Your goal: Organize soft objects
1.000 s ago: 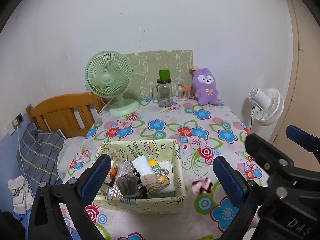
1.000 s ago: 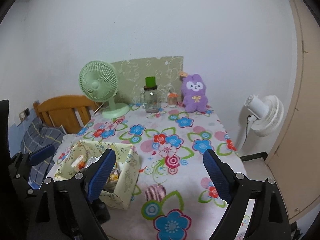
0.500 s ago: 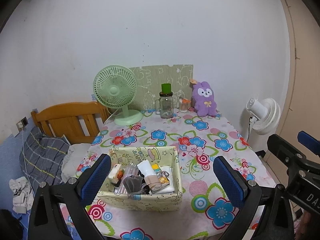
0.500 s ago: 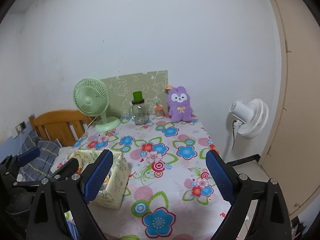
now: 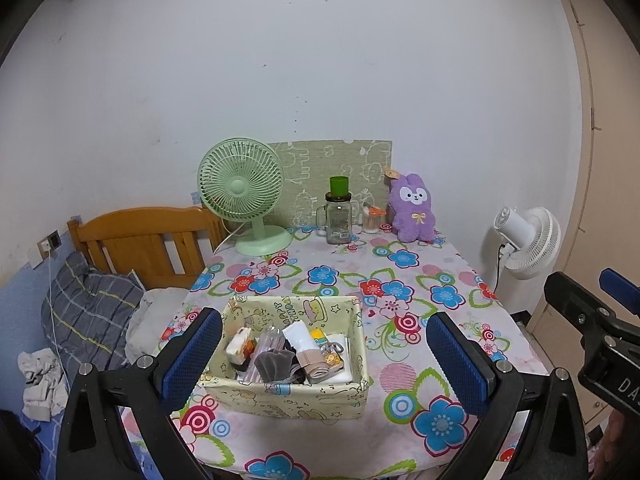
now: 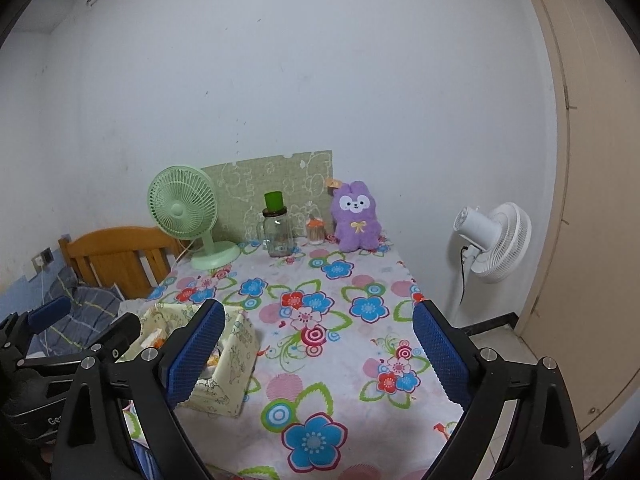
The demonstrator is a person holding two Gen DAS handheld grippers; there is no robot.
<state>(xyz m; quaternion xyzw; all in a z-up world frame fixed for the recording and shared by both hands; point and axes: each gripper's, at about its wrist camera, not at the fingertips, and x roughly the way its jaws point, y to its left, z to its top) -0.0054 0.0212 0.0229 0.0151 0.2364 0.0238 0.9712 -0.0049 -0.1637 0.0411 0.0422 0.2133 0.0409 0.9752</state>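
Both hand-held grippers are held back from the near edge of the tabletop (image 5: 400, 360), presumably to survey before a pick. The left hand-held gripper (image 5: 324, 358) is spread wide and empty, framing the fabric bin (image 5: 280, 394) at 6 o'clock on the tabletop, where socks and rolled cloths (image 5: 280, 362) are packed. The right hand-held gripper (image 6: 320, 354) is likewise wide and empty. The purple plush (image 5: 412, 208) sits at 1 o'clock against the wall.

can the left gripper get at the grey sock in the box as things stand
Probably yes: the left gripper is open and aimed at the open-topped box, and the grey sock lies on top, uncovered.
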